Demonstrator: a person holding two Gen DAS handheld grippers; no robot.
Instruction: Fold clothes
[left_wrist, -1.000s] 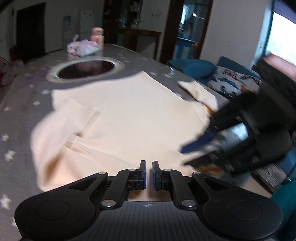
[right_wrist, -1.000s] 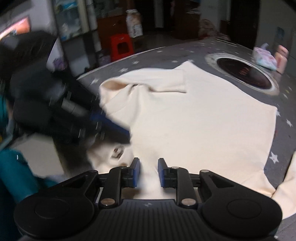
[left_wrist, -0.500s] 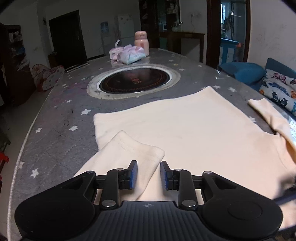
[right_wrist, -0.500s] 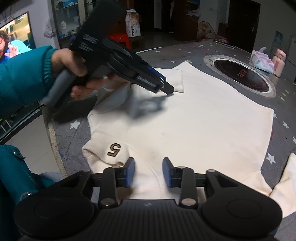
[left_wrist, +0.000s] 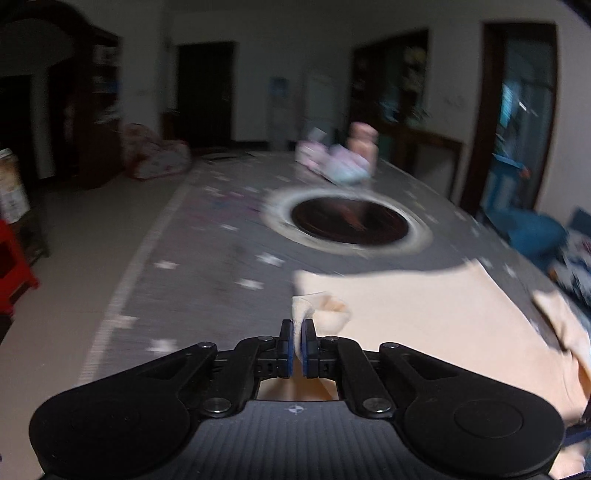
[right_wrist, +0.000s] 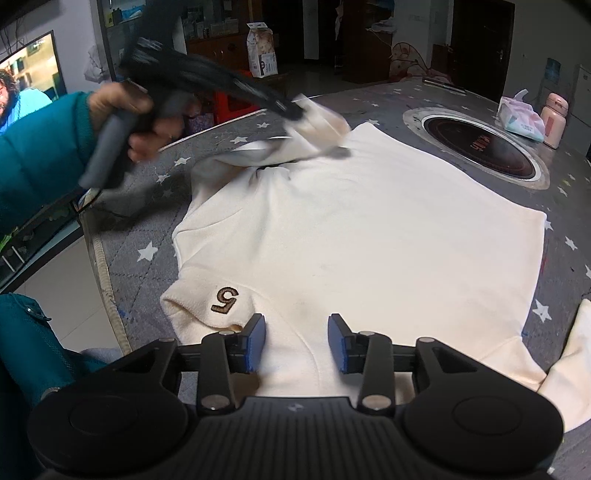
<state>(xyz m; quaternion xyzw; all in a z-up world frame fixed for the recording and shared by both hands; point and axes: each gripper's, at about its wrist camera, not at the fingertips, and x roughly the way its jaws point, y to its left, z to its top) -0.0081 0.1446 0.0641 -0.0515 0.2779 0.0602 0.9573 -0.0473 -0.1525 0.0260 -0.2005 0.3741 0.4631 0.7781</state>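
Note:
A cream sweatshirt (right_wrist: 369, 236) lies flat on the grey star-patterned table, with a brown "5" patch (right_wrist: 224, 300) near its collar. My left gripper (left_wrist: 297, 328) is shut on the cuff of one sleeve (left_wrist: 321, 314) and holds it lifted above the table. In the right wrist view the left gripper (right_wrist: 295, 109) shows at the far left with the sleeve (right_wrist: 317, 125) hanging from it. My right gripper (right_wrist: 297, 334) is open and empty, low over the shirt's collar edge. The other sleeve (right_wrist: 569, 369) lies at the right.
A round black cooktop (right_wrist: 480, 147) is set into the table (right_wrist: 147, 258) beyond the shirt. A tissue pack (right_wrist: 521, 120) and a pink bottle (right_wrist: 554, 120) stand at the far end. The table edge (right_wrist: 107, 291) runs close on the left.
My left gripper has shut on the sleeve cuff and lifted it off the shirt. My right gripper has opened wider and stayed over the collar.

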